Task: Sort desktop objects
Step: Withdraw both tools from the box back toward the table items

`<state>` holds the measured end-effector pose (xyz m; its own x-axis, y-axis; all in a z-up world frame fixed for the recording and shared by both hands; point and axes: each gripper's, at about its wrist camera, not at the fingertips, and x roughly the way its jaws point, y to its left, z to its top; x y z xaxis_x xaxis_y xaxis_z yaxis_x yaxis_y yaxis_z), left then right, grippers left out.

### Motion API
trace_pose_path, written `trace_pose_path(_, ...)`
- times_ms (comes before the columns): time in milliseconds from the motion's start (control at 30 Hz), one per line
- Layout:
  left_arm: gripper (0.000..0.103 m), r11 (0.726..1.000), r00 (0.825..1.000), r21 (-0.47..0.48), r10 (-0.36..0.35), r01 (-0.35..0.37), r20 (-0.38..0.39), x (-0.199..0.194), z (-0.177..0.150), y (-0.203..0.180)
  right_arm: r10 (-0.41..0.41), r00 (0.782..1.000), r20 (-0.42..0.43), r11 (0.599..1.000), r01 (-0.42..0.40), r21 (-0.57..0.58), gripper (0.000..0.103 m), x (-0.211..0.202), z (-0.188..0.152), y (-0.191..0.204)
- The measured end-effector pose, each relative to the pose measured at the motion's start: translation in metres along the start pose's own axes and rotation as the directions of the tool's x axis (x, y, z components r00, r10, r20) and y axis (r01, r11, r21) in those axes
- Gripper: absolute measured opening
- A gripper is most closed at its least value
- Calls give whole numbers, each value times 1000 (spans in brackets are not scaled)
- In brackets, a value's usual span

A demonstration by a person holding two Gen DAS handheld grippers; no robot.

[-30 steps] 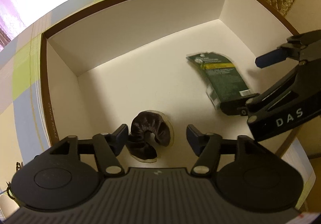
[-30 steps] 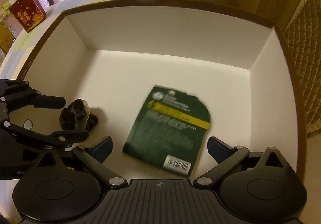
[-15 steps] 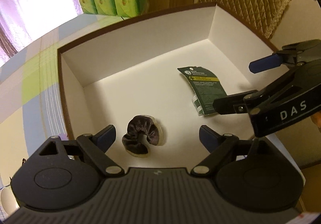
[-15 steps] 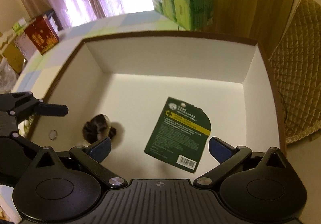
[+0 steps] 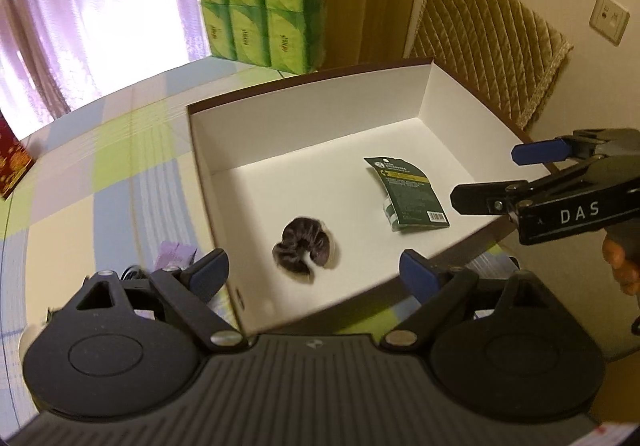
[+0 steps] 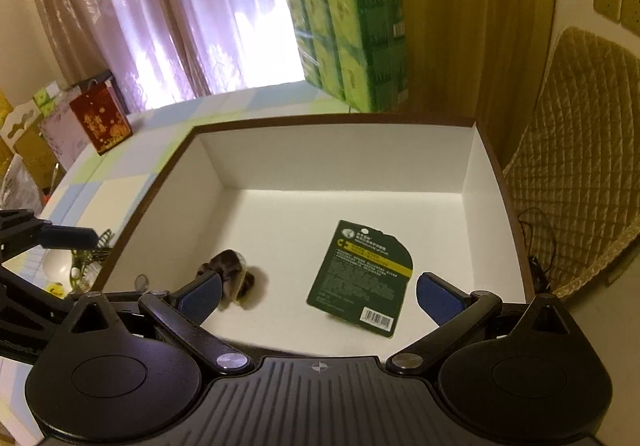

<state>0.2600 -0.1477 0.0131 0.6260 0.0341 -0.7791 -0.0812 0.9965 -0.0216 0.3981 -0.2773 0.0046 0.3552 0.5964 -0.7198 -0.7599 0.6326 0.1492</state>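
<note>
Both the left gripper (image 5: 314, 272) and right gripper (image 6: 320, 292) were wide open and empty, low in frame above the brown-rimmed white cardboard box (image 5: 424, 98), which held a dark velvet scrunchie (image 5: 303, 248) and a dark green card packet (image 6: 360, 278).

Both views above shared box (image 5: 304, 134).

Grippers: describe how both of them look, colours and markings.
Both are matte black with linkage fingers tipped by blue pads. The left gripper has a ribbed grey body and silver pivot screws. The right gripper matches it; its side reads "DAS" in white.
</note>
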Motion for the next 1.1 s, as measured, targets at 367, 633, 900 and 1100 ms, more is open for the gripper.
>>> trace_pose_path(367, 92, 996, 997, -62, 60, -57, 48, -53, -48, 17, 31, 999, 43, 998, -29, -49, 101, -29, -33, 38)
trace_pose_path(633, 92, 994, 996, -87, 77, -73, 47, -77, -84, 39, 80, 997, 15, 995, -79, -68, 101, -32, -52, 83)
trace_pose_path(900, 92, 987, 994, -125, 109, -105, 20, -98, -118, 87, 123, 992, -42, 989, -126, -79, 101, -15, -66, 142)
trace_pose_path(1100, 92, 981, 991, -138, 135, -134, -1, -113, -139, 129, 151, 985, -79, 985, -157, -78, 101, 1, -74, 189)
